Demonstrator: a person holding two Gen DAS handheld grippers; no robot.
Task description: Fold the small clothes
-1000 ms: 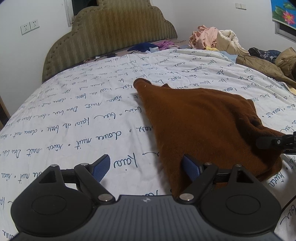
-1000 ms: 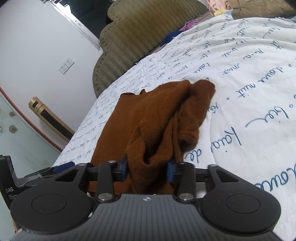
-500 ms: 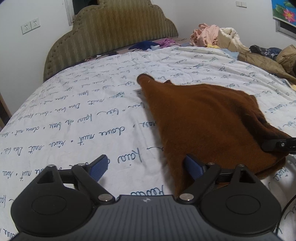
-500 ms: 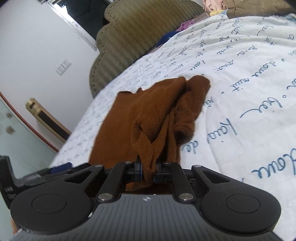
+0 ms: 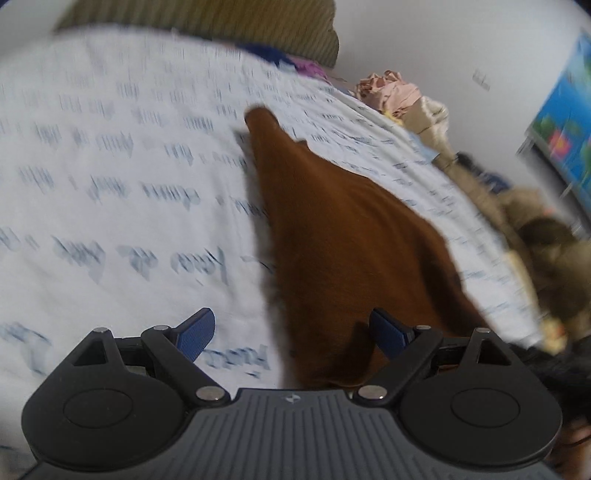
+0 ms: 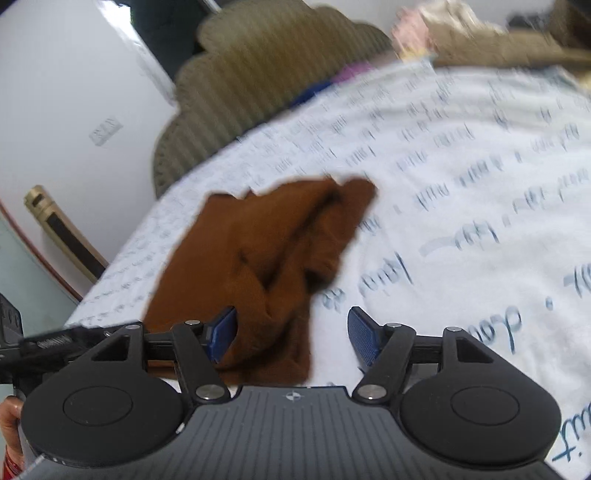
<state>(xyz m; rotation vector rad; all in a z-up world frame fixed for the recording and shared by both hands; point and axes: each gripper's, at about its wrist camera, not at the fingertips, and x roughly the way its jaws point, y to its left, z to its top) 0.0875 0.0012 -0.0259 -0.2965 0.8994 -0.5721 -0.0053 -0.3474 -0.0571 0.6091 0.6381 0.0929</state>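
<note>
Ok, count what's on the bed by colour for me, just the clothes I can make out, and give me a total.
Brown: 1, the brown garment spread on the bedsheet
Pink: 1, the pink bundle at the far edge
Purple: 1, the purple cloth by the headboard
Dark blue: 1, the blue cloth beside it
Total: 4, blur may hide more

The brown garment (image 6: 266,258) looks like soft, matt knitted cloth with a slightly fuzzy surface. It lies on a smooth white cotton-like bedsheet (image 5: 129,221) (printed with blue script), and behind it the headboard (image 6: 258,81) is ribbed olive upholstery.
</note>
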